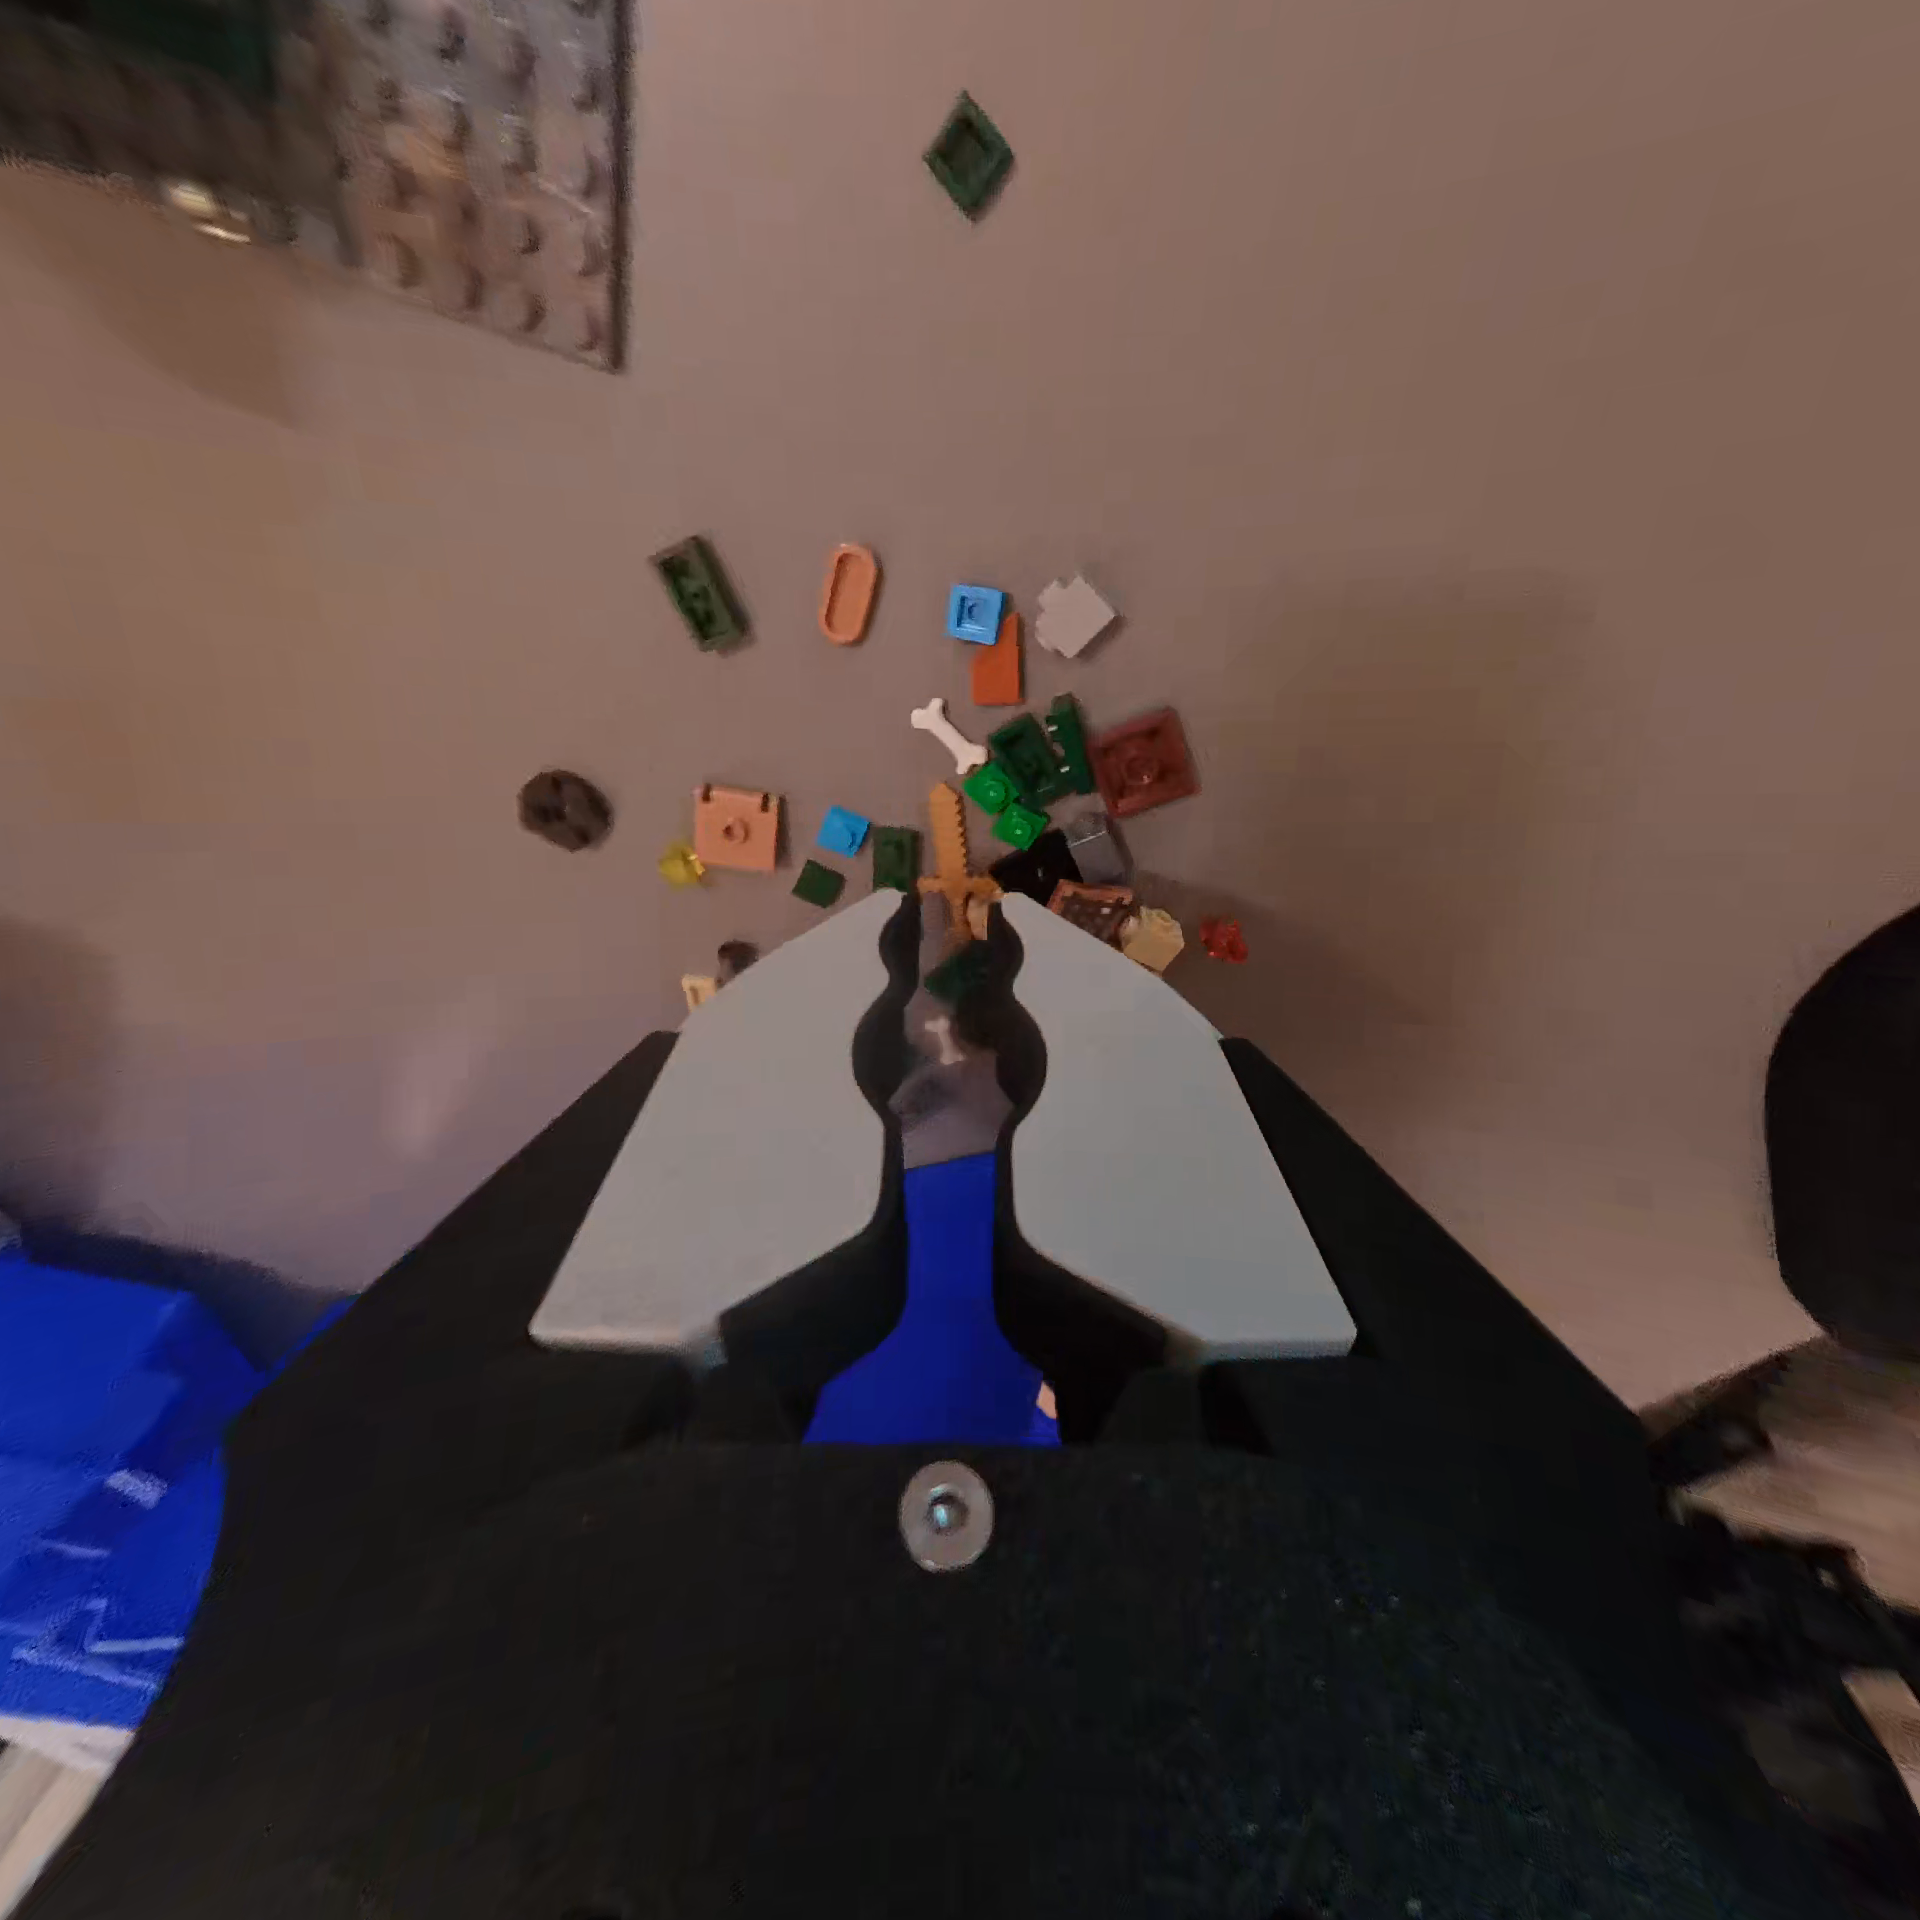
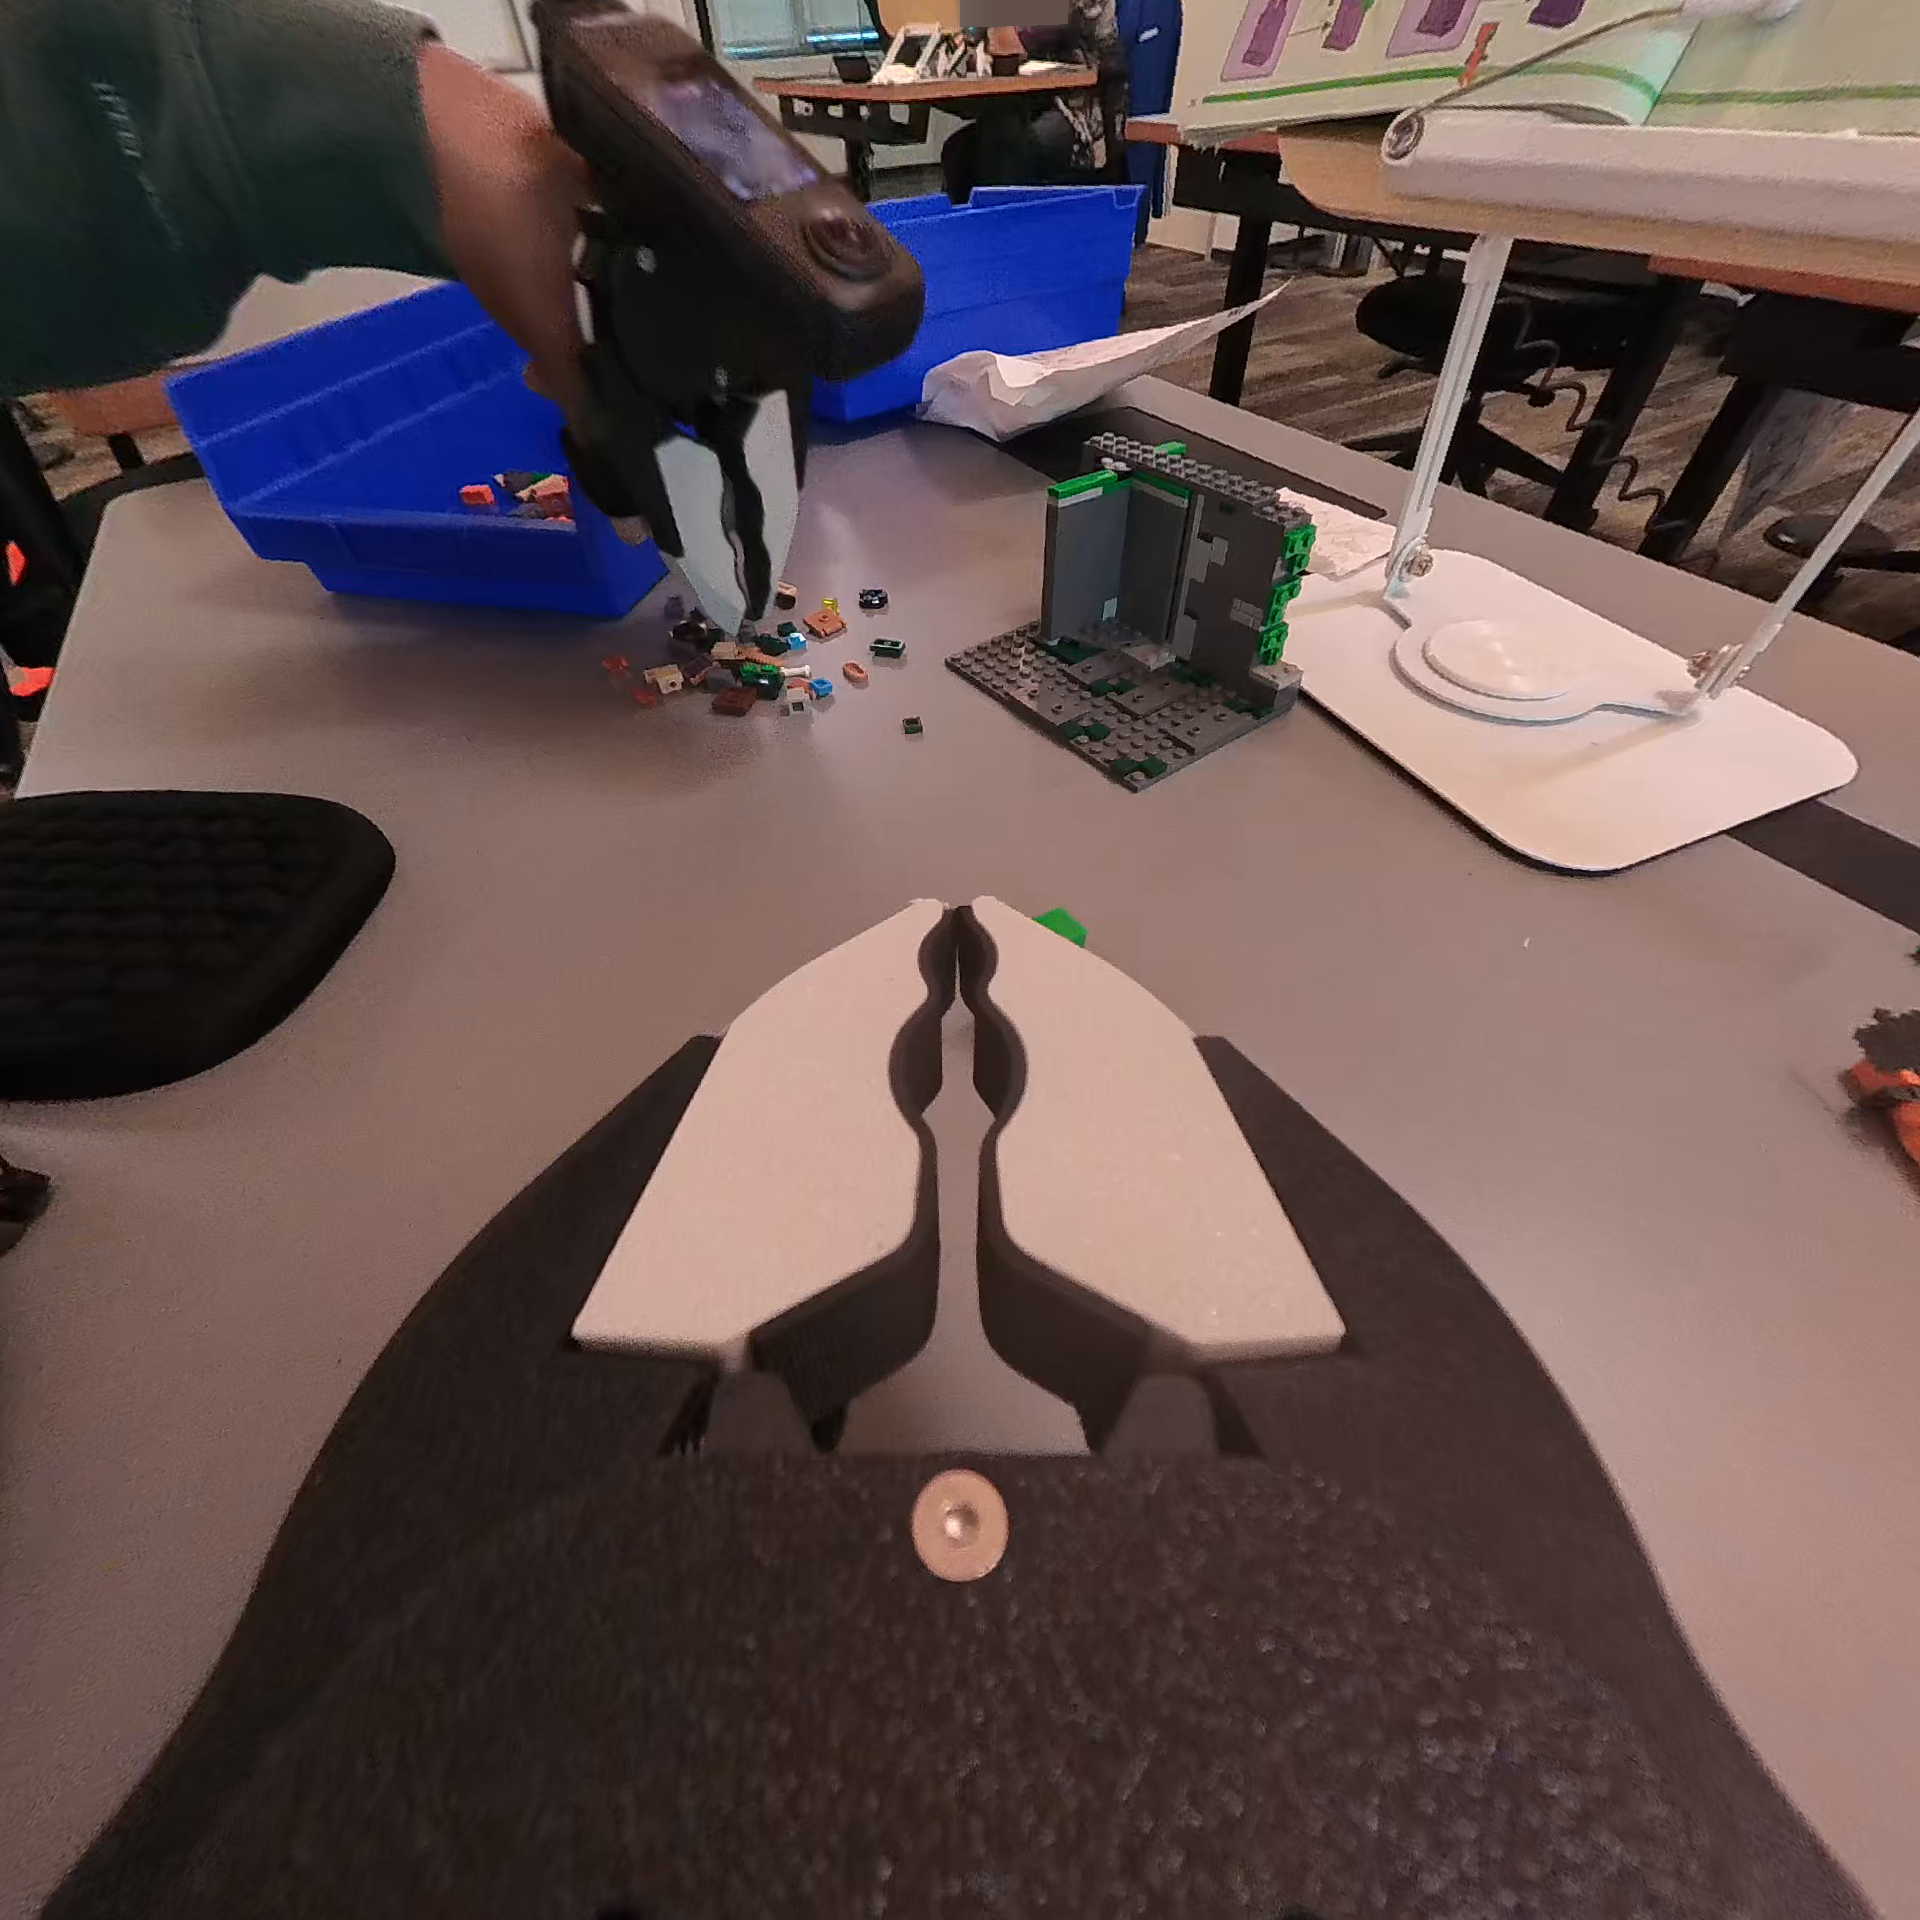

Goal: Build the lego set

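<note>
My left gripper points down into a pile of small loose Lego pieces on the grey table. Its jaws stand a narrow gap apart around the hilt of a golden sword piece; I cannot tell whether they press it. It also shows in the right wrist view, held by a person's hand over the pile. My right gripper is shut, low over the table, with a green brick just beyond its right fingertip. The part-built grey and green model stands on its studded baseplate.
Two blue bins stand behind the pile. A white stand base holding an instruction booklet is to the right. Crumpled paper lies at the back. A black chair back is at the left edge. Orange pieces lie far right. The grippers' ends are close to 30 centimetres from one another.
</note>
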A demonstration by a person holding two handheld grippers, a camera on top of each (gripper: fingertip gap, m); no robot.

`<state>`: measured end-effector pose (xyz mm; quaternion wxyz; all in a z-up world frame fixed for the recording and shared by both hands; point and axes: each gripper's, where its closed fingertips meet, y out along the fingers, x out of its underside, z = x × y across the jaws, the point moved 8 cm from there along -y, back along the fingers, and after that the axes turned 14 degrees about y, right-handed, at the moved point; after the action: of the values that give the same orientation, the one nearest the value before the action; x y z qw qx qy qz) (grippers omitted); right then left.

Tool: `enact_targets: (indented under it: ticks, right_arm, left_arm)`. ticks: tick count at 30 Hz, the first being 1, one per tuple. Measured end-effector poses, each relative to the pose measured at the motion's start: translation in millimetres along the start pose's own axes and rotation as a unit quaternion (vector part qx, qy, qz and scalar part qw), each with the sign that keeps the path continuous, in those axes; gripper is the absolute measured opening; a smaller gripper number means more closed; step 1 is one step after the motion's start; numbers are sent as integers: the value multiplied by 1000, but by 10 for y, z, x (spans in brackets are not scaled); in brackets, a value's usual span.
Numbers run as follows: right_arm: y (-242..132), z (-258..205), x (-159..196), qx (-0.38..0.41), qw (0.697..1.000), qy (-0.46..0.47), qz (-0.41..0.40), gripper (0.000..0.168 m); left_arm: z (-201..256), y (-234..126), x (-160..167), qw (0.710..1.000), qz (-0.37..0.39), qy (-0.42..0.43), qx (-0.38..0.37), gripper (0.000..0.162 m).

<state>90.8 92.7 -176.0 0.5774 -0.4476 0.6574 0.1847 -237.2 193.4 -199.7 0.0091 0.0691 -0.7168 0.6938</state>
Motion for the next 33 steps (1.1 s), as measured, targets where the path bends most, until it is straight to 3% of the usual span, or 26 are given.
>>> enact_targets:
  ticks: [8, 20, 22, 25, 33]
  right_arm:
    - [-29, 20, -8, -9, 1000, -1, 0, 0]
    - [-14, 18, 16, -15, 1000, -2, -9, 0]
    - [-8, 15, 23, -15, 1000, -3, -12, 0]
    - [-2, 11, 32, -13, 1000, -7, -16, 0]
    - [-4, 2, 33, -8, 1000, -18, -18, 0]
  left_arm:
    - [-73, 167, -14, 998, -35, 8, 51, 12]
    - [-152, 203, -4, 995, 6, -16, 100, 15]
    - [-202, 217, 14, 994, 12, -16, 103, 5]
    - [-232, 222, 32, 992, 21, -15, 122, 5]
    - [-145, 211, 8, 997, 9, -1, 73, 8]
